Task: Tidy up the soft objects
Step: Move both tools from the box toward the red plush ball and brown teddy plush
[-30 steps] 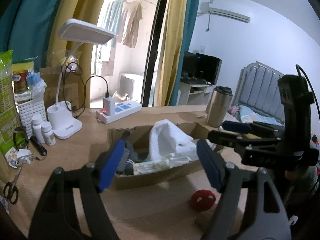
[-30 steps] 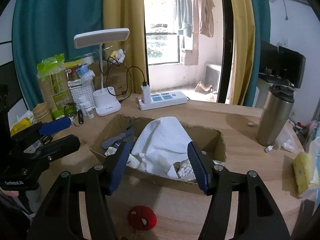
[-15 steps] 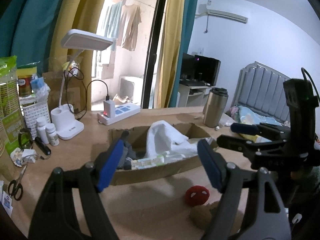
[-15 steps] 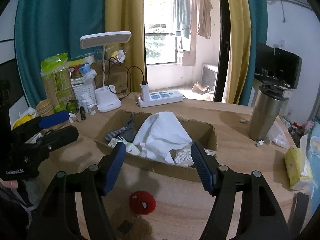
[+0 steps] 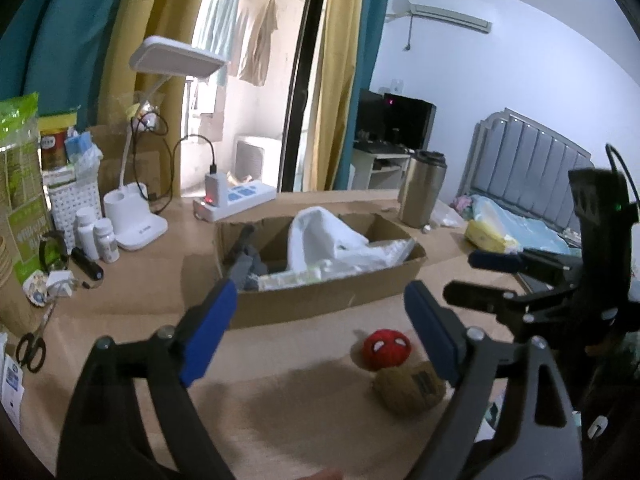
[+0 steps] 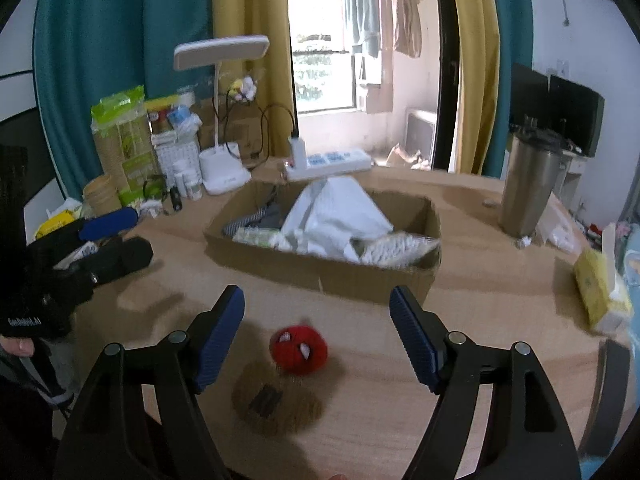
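Note:
A shallow cardboard box point(image 5: 320, 300) point(image 6: 320, 268) on the wooden table holds a white cloth point(image 5: 320, 236) point(image 6: 336, 216), grey fabric and small packets. A red round plush with white eyes point(image 5: 386, 348) point(image 6: 299, 350) lies on the table in front of the box, beside a brown plush point(image 5: 408, 388) point(image 6: 276, 404). My left gripper point(image 5: 320, 332) is open and empty, short of the box. My right gripper point(image 6: 316, 336) is open and empty, with the red plush low between its fingers. Each gripper shows in the other's view: the right one point(image 5: 500, 280), the left one point(image 6: 112, 236).
A desk lamp point(image 5: 136, 216), power strip point(image 5: 236, 200), pill bottles point(image 5: 96, 236), scissors point(image 5: 32, 344) and snack bags stand at the left. A steel tumbler point(image 6: 528, 184) and a yellow tissue pack point(image 6: 600, 292) are at the right.
Both grippers have pulled back from the box toward the table's near edge. The red plush and the brown plush have come further into view. Both grippers stay open.

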### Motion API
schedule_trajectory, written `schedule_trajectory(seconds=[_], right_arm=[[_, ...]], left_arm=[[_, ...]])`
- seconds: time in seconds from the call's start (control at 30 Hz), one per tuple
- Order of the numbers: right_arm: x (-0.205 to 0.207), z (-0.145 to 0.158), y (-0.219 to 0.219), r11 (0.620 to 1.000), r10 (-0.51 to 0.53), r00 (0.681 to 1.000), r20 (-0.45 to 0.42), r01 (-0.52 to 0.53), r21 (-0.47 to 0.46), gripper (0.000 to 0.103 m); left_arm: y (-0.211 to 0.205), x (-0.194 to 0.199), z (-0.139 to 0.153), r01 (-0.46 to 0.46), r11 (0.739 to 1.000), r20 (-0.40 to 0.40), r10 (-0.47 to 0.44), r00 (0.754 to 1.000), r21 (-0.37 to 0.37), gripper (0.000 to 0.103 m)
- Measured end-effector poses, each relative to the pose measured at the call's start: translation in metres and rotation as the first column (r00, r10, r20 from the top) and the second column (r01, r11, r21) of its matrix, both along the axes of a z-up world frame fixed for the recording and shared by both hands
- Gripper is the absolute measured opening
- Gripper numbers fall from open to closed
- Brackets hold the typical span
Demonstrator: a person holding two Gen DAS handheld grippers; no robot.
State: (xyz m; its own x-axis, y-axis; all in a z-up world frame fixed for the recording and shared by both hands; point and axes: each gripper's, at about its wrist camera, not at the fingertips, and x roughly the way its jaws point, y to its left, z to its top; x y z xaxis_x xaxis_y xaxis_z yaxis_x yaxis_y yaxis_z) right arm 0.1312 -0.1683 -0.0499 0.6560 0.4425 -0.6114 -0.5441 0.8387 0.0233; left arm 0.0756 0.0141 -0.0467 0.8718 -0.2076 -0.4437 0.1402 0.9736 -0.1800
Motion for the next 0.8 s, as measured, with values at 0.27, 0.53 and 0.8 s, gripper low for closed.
schedule_trajectory(seconds=[0.27, 0.53, 0.8], right_arm=[[-0.012, -0.032, 0.006, 0.999, 0.014, 0.997, -0.077, -0.017, -0.034, 0.078], [-0.012, -0.055, 0.019, 0.998, 0.048, 0.989, -0.14, -0.054, -0.045, 0.078], [-0.01, -0.077, 0.03, 0.994, 0.079, 0.976, -0.203, -0.092, -0.055, 0.078]], left_arm=[[0.002, -0.003, -0.023, -0.001, 1.0, -0.075, 0.001, 0.997, -0.009, 0.088], [0.007, -0.008, -0.043, -0.01, 1.0, -0.135, 0.012, 0.991, 0.012, 0.088], [0.014, -0.005, -0.056, -0.018, 1.0, -0.174, 0.019, 0.984, 0.007, 0.088]])
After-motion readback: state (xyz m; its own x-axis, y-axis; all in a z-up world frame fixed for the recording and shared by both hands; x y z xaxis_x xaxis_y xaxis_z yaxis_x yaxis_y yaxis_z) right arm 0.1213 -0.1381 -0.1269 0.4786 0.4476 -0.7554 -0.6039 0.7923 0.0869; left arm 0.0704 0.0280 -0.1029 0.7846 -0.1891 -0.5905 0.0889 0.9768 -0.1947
